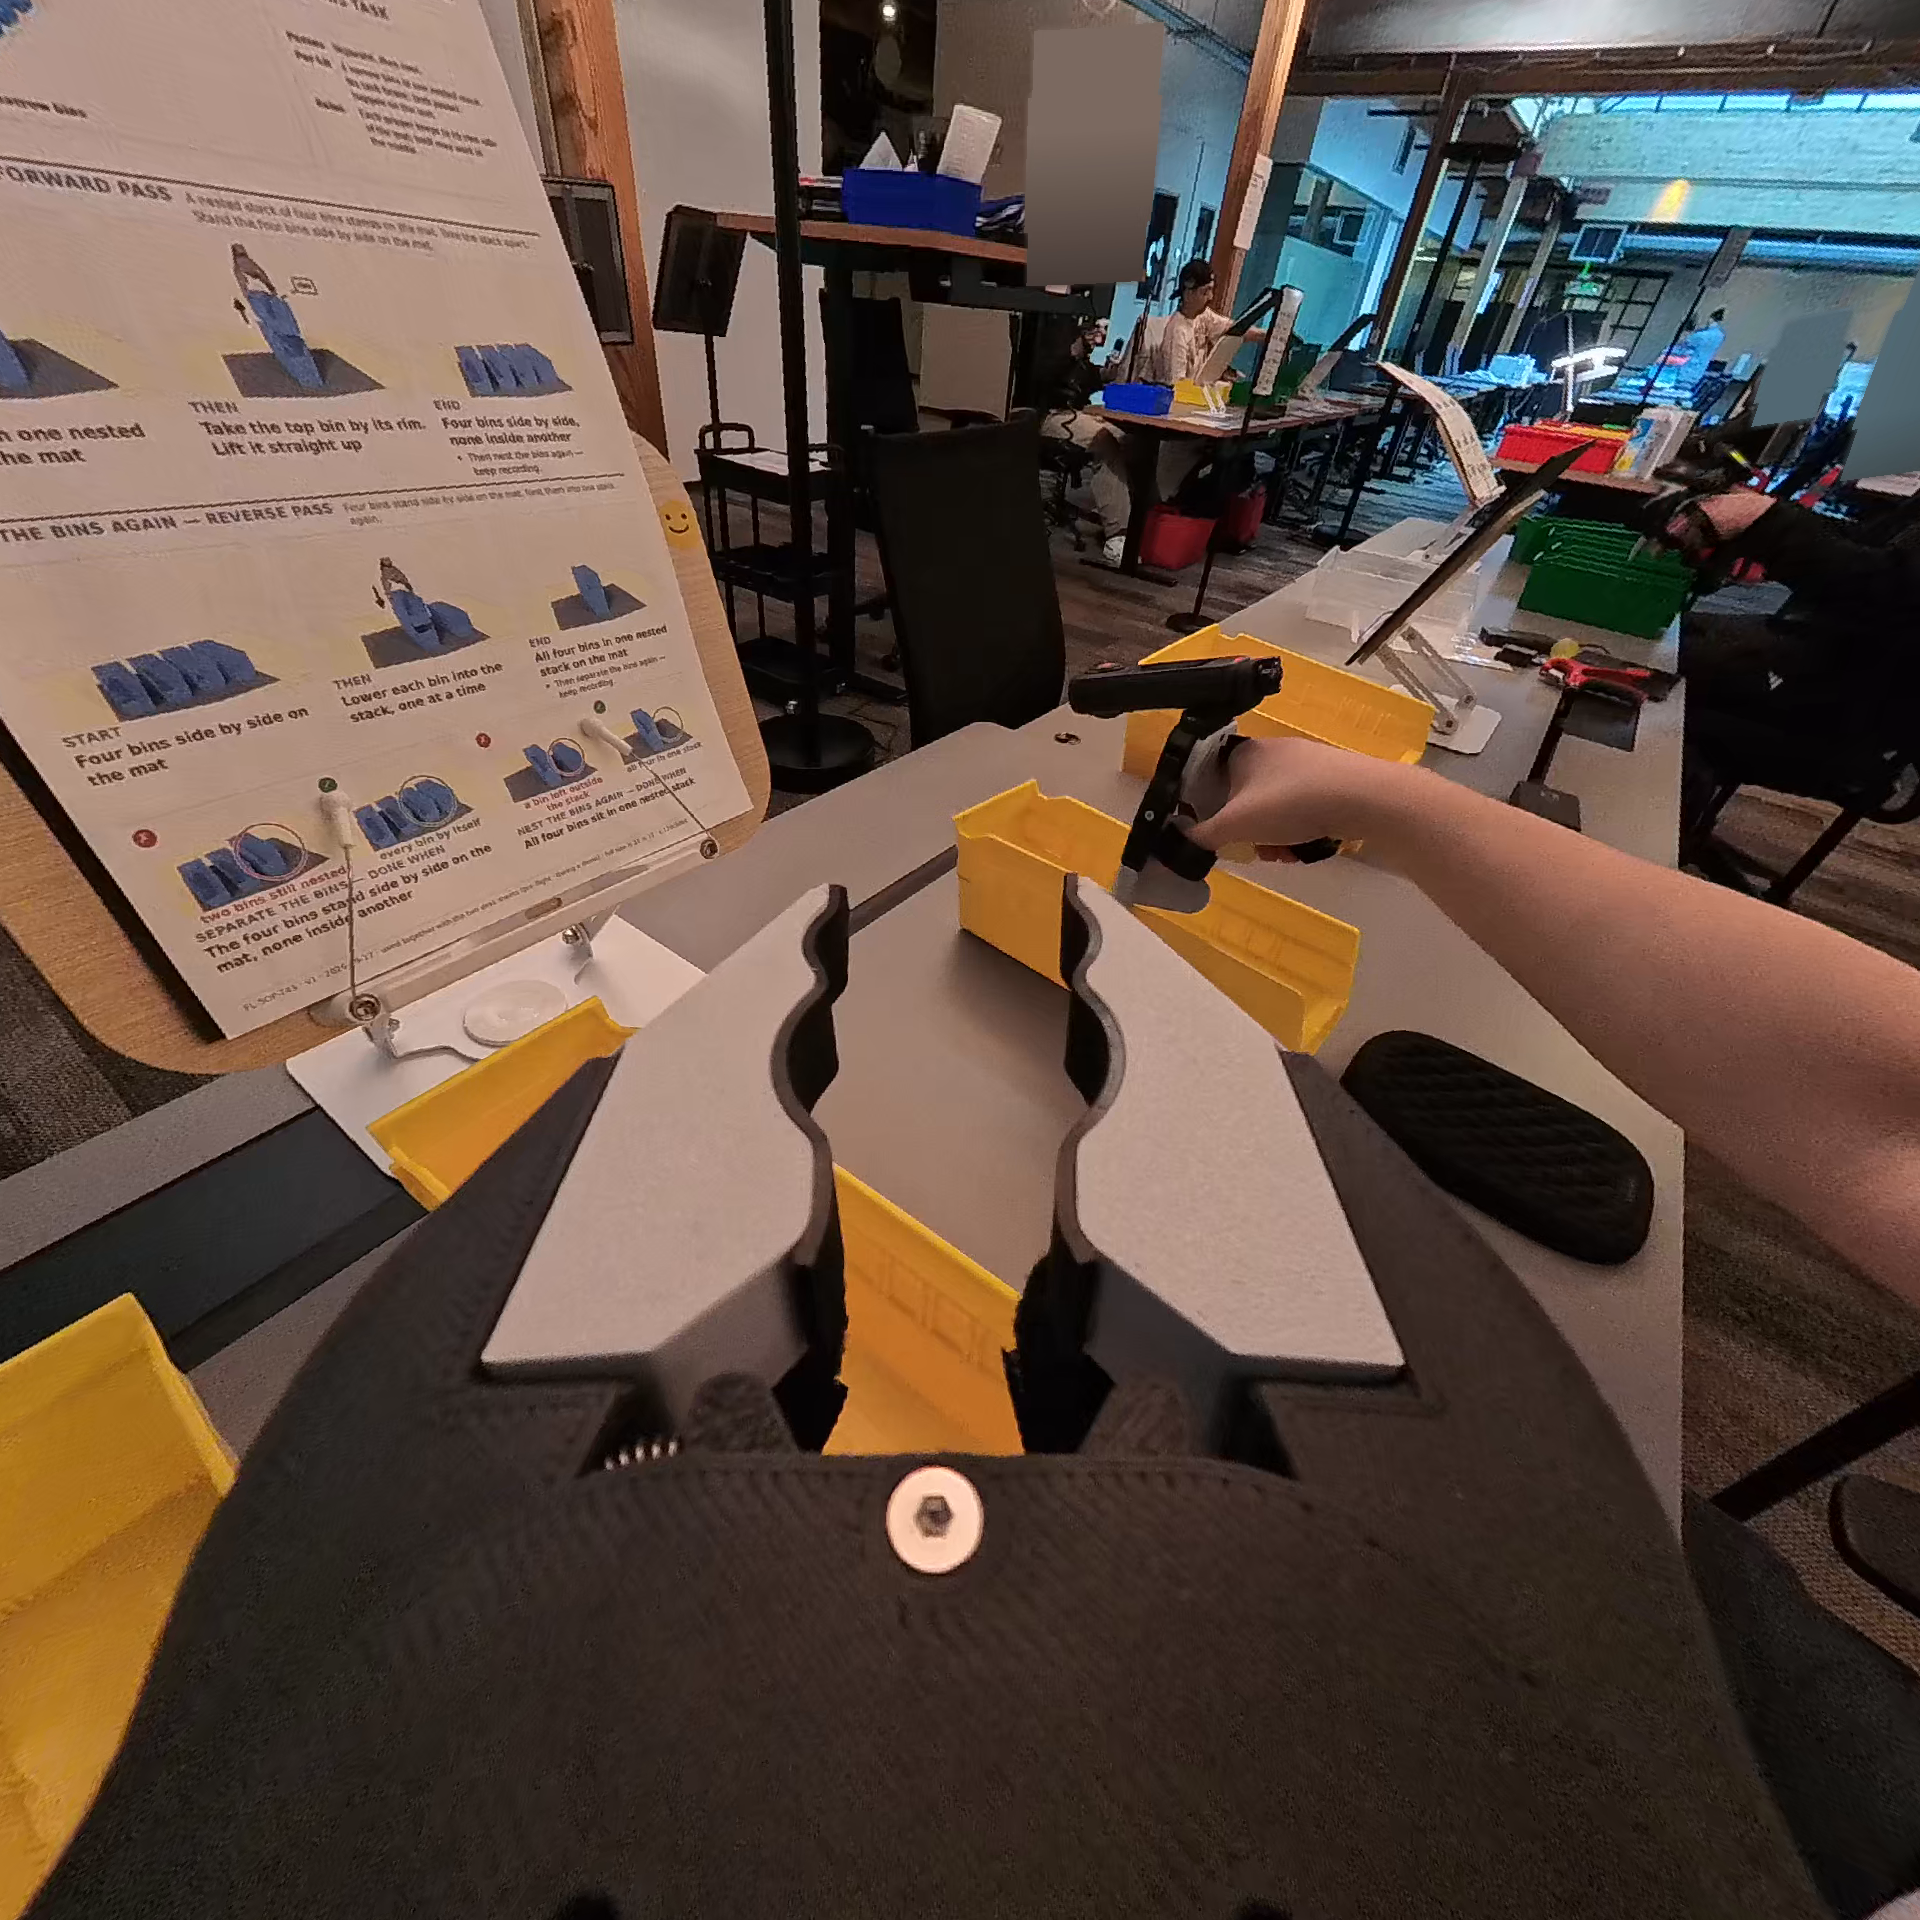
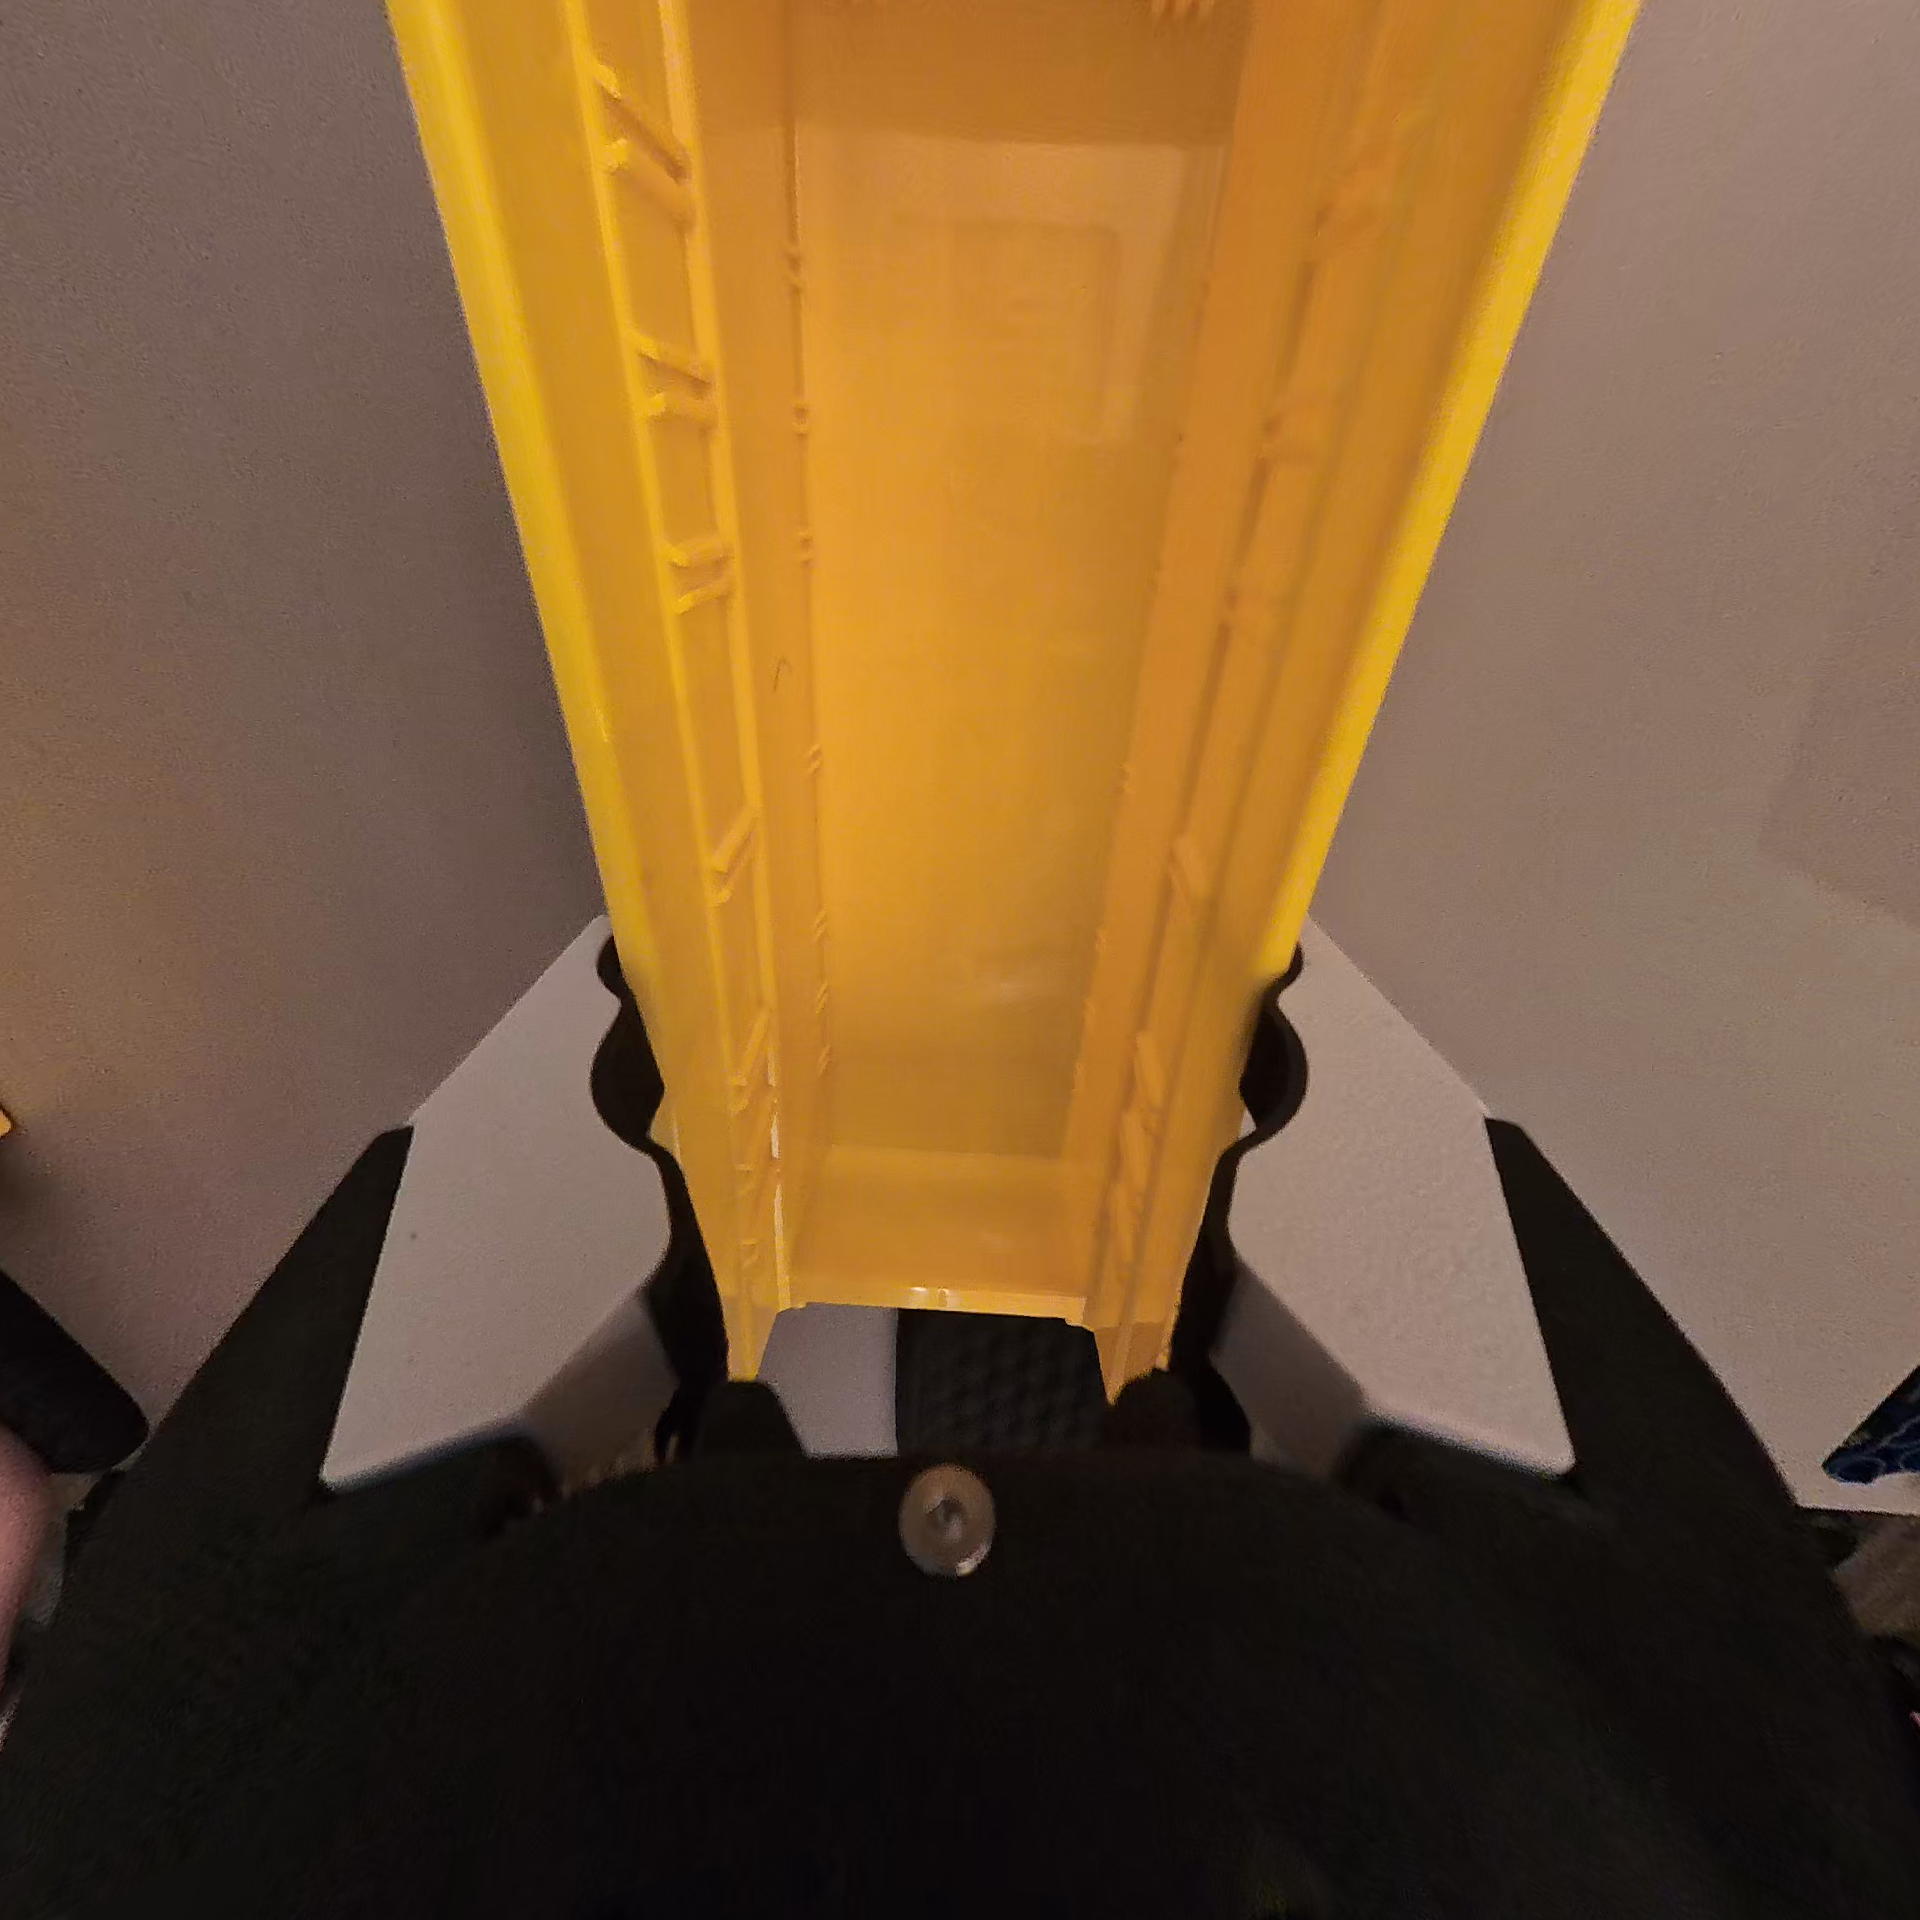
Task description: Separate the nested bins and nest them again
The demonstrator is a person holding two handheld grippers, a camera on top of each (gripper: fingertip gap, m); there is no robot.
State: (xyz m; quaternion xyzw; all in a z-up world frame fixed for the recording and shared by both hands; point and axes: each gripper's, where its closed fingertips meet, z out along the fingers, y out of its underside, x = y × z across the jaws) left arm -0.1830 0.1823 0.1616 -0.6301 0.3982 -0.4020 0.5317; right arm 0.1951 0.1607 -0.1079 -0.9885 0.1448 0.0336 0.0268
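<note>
In the right wrist view my right gripper [image 2: 956, 935] straddles the near end of a long yellow bin [image 2: 997, 623]. Both black pads [image 2: 634, 1049] press on its outer side walls. The left wrist view shows the same gripper [image 1: 1164, 883] pointing down onto that bin [image 1: 1257, 956], which rests on the grey table [image 1: 935, 1039]. My left gripper [image 1: 951, 894] hovers open with only bare table between its tips. Another yellow bin [image 1: 925, 1340] lies below its fingers. More yellow bins lie at the left [image 1: 488, 1101], lower left [image 1: 94, 1507] and far behind [image 1: 1340, 707].
An instruction sheet on a stand [image 1: 312, 520] stands at the table's left back. A black padded rest [image 1: 1507, 1143] lies at the right near the table edge. A person's forearm [image 1: 1610, 956] reaches in from the right. Green bins [image 1: 1600, 582] sit on a farther table.
</note>
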